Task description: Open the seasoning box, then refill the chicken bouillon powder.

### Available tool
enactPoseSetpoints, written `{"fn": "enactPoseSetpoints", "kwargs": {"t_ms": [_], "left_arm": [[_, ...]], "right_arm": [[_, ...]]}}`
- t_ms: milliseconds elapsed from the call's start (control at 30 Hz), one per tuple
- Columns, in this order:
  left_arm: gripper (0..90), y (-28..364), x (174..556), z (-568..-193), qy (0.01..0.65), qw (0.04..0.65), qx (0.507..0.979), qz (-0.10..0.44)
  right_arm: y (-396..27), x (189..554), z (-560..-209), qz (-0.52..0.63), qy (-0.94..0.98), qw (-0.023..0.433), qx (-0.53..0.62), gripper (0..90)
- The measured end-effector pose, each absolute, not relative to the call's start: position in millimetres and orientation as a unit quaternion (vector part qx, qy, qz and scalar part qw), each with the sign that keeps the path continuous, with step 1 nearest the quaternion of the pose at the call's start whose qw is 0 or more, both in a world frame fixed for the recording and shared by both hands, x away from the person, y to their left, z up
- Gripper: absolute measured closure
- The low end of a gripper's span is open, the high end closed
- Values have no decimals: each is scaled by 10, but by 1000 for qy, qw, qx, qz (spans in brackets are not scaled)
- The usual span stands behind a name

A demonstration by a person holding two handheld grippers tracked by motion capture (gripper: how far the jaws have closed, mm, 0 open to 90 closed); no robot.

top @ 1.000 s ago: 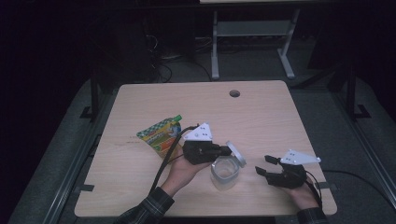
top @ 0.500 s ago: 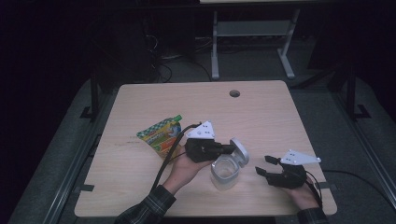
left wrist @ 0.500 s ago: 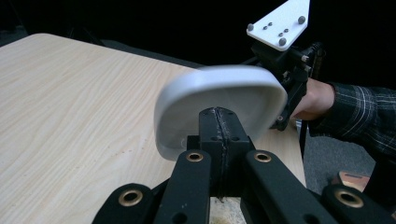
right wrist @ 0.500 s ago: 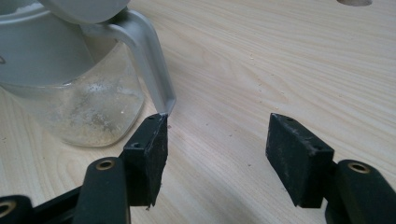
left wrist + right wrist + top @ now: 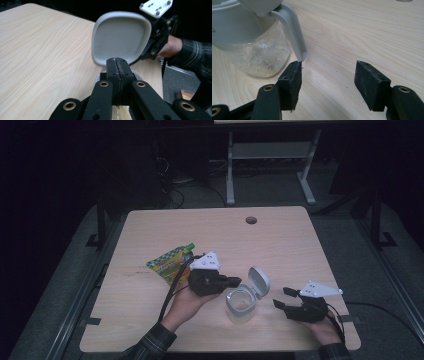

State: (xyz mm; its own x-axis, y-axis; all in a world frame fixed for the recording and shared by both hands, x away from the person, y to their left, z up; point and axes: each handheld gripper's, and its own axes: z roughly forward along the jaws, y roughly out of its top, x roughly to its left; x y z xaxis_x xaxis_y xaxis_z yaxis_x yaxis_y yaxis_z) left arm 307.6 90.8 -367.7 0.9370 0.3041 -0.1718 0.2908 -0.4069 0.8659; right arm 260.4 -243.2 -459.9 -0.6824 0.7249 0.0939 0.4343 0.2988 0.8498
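Jar [image 5: 240, 304] stands in the lower middle of the high view, on the desk [image 5: 280, 245], between the two grippers. Its lid [image 5: 259, 280] is now swung up and back on its hinge and stands almost upright behind the mouth; one second ago it lay lower, close over the opening, and half a second ago it was partly raised. So the jar has just been opened, and the inside is free for filling or emptying.

The left gripper [image 5: 234, 282] sits at the jar's left rim with its jaws clenched together. In the left gripper view the two pads meet with no gap, just below the lid [image 5: 121, 37]. I cannot say surely whether a thin edge of the rim is pinched between them, because the jaws hide that place; it seems that they only press or steady the jar. The left hand [image 5: 186, 301] has shifted very little.

The right gripper [image 5: 280, 297] waits at the lower right, jaws released and empty. In the right gripper view its left pad is just beside the grey hinge strap [image 5: 292, 32] of the jar [image 5: 254, 55], which has some pale residue on the glass.

A green pouch [image 5: 171, 262] lies at the left of the desk, apart from the jar. I judge it may be the next thing to take.
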Motion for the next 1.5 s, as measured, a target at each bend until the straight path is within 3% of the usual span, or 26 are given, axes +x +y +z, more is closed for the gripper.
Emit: {"fn": "enactPoseSetpoints", "kwargs": {"t_ms": [1500], "left_arm": [[863,1955,2746,-3858,230,497,836,35]], "right_arm": [[-2407,2607,-4605,464,791,155,366,382]]}}
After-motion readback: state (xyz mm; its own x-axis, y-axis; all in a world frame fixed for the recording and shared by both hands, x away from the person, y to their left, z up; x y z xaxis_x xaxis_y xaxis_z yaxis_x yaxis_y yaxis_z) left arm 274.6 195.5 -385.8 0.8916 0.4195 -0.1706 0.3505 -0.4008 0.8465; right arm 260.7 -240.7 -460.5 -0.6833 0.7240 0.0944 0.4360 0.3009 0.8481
